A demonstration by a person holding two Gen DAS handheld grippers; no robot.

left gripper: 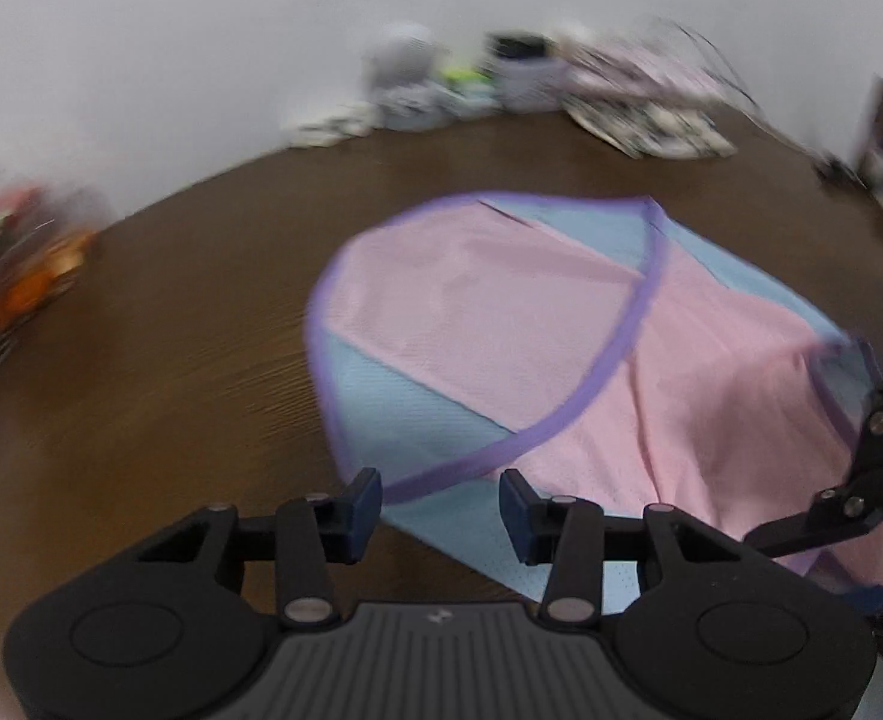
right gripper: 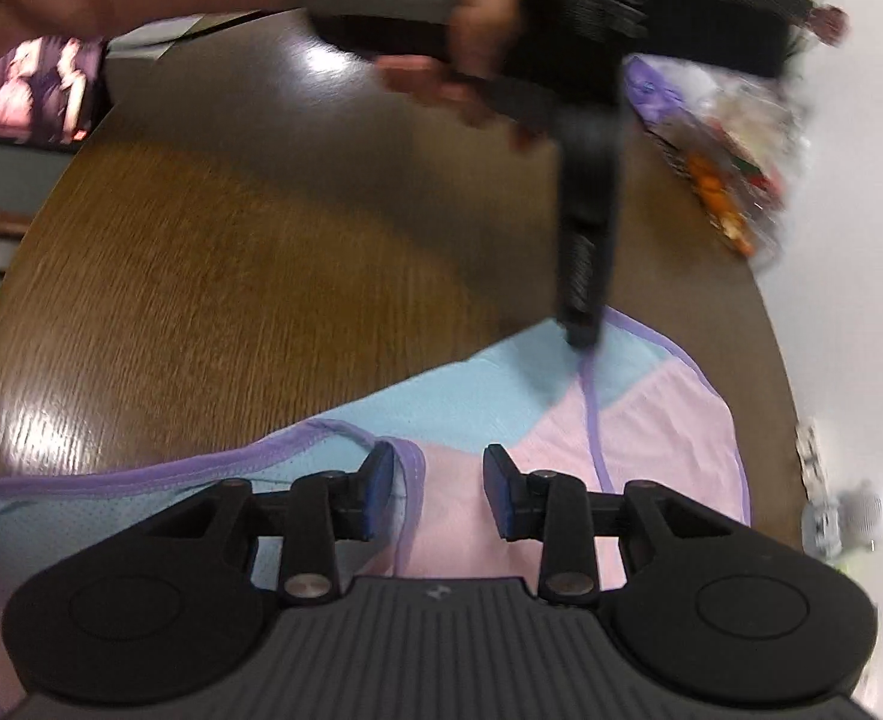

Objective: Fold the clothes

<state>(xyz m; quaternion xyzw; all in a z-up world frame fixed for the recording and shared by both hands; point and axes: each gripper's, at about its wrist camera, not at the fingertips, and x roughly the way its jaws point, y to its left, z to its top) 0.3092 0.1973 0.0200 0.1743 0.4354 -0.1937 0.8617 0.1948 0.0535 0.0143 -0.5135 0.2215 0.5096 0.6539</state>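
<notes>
I'm seeing the pink-and-blue mesh garment [left gripper: 501,324] with purple trim lying folded over itself, mostly flat, on the wooden table [left gripper: 171,360].

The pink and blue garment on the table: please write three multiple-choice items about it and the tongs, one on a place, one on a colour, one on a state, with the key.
1. Where does the garment lie?
A. on the brown wooden table
B. on a chair
C. in a basket

2. What colour is the trim along the garment's edges?
A. yellow
B. purple
C. black

3. How do the left tongs stand?
A. shut on the garment
B. shut on a hanger
C. open, nothing between the pads

Key:
1 A: the cloth is spread flat on the table, with wood grain showing around it.
2 B: a purple band borders the pink and blue panels in both views.
3 C: the left tongs show a clear gap between the pads, above the cloth; the right tongs are open too.
</notes>
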